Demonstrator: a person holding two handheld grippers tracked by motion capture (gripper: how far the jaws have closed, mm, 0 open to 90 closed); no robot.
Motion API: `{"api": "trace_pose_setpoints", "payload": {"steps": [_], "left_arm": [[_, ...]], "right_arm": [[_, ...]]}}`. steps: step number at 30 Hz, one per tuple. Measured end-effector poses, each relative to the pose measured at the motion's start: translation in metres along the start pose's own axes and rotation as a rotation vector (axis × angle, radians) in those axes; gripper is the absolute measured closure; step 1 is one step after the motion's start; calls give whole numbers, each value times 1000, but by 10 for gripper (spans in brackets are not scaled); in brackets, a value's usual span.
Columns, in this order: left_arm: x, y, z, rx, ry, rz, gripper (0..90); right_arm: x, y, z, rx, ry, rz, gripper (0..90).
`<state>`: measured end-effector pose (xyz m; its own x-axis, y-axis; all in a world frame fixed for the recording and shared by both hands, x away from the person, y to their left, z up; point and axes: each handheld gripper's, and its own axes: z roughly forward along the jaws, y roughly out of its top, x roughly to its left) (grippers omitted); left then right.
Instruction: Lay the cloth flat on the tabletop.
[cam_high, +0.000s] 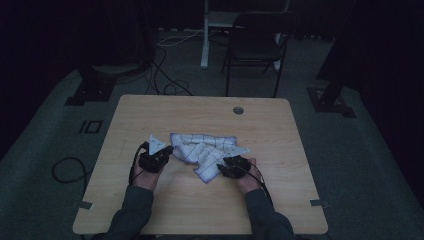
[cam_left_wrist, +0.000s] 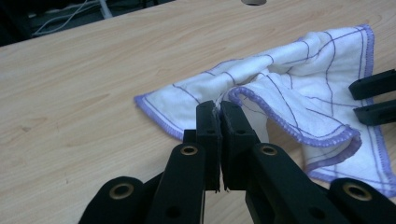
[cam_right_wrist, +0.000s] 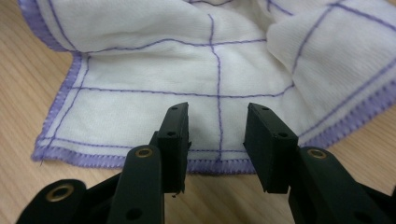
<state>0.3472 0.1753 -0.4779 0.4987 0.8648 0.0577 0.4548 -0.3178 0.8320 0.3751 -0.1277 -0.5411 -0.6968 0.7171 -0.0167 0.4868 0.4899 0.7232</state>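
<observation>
So the cloth (cam_high: 207, 151) is a white rag with thin purple grid lines and a purple stitched hem, lying crumpled and half folded near the middle of the table (cam_high: 150, 210). My left claw (cam_left_wrist: 218, 108) is closed up tight at its folded edge, pinching maybe a sliver of fabric, hard to tell. My right claw (cam_right_wrist: 217, 123) is spread open over the near hem, gripping nothing.
</observation>
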Motion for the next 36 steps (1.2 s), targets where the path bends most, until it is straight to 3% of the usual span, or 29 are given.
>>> {"api": "trace_pose_setpoints", "payload": {"steps": [12,15,21,31,36], "left_arm": [[-2,-12,-3,13,-15,-11,877],[-3,-17,-5,12,-33,-35,877],[-8,-24,-9,19,-37,-30,877],[-14,-48,-17,51,-59,-38,875],[-25,-65,-28,85,-80,-33,872]], "right_arm": [[-8,-14,-16,17,-5,-9,597],[-11,-18,-22,28,-8,-13,596],[-16,-25,-32,50,-14,-11,586],[-22,-39,-46,56,-23,11,584],[-25,-47,-53,45,-26,29,584]]}}
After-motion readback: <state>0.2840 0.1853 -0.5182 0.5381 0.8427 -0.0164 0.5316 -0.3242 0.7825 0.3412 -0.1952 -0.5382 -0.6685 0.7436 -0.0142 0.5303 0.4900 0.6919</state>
